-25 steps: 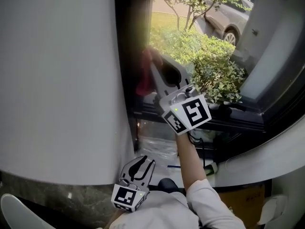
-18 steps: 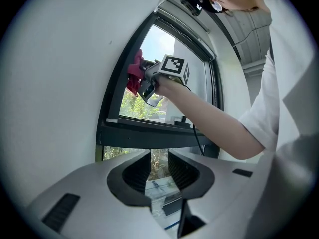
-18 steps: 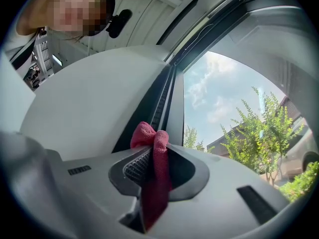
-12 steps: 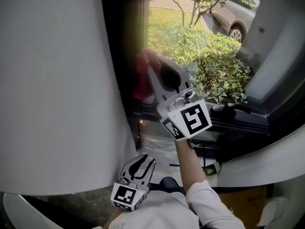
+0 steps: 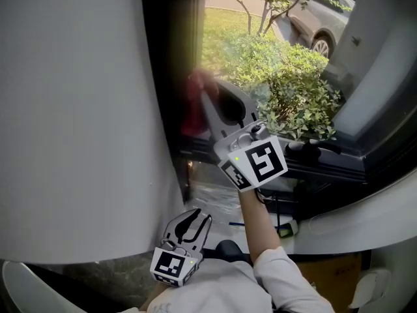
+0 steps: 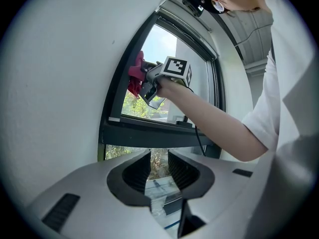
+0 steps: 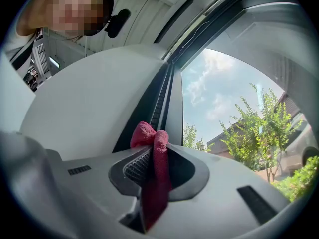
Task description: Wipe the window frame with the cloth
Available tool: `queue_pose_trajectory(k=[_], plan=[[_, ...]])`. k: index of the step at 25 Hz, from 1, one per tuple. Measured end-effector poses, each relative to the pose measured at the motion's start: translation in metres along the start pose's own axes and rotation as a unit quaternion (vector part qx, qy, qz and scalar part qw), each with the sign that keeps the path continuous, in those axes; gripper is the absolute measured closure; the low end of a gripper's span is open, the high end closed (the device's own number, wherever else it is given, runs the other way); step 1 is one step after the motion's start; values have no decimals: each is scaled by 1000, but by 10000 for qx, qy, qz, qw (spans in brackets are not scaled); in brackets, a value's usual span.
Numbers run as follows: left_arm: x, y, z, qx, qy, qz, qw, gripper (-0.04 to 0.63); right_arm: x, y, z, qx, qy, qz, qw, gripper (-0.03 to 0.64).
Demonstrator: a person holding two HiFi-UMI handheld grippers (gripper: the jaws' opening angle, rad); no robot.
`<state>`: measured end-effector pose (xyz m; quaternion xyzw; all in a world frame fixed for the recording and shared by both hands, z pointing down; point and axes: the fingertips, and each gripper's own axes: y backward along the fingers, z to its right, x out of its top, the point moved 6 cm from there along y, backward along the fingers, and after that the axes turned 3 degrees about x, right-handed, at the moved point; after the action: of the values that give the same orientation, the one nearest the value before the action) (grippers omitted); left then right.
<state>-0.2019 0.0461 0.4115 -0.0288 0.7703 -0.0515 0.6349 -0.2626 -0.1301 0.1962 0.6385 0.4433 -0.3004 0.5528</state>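
A red cloth (image 5: 193, 113) is clamped in my right gripper (image 5: 201, 91), raised against the dark vertical window frame (image 5: 166, 77) at the left edge of the glass. In the right gripper view the cloth (image 7: 155, 163) bunches up out of the jaws and hangs down between them, its top next to the frame's dark channel (image 7: 160, 96). My left gripper (image 5: 193, 219) hangs low near the person's body, with a narrow gap between its jaws and nothing in them. From the left gripper view (image 6: 159, 169) the cloth (image 6: 135, 77) sits high on the frame (image 6: 149, 133).
A broad white wall (image 5: 71, 109) lies left of the frame. Outside are green bushes (image 5: 293, 90) and a parked car (image 5: 319, 28). A dark sill (image 5: 326, 165) runs along the bottom, with a cable (image 5: 273, 207) and a crinkled plastic sheet (image 5: 212, 197) beneath it.
The right gripper and the cloth have shifted slightly left and down along the frame. The left gripper has stayed low, barely moving.
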Motion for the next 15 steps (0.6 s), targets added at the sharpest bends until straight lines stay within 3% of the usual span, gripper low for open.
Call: queue_pose_trajectory(k=[15], plan=[[1,5,-1,19,1,7,10000,480,-7,4,-3,-44,-56,-82,9999,545]])
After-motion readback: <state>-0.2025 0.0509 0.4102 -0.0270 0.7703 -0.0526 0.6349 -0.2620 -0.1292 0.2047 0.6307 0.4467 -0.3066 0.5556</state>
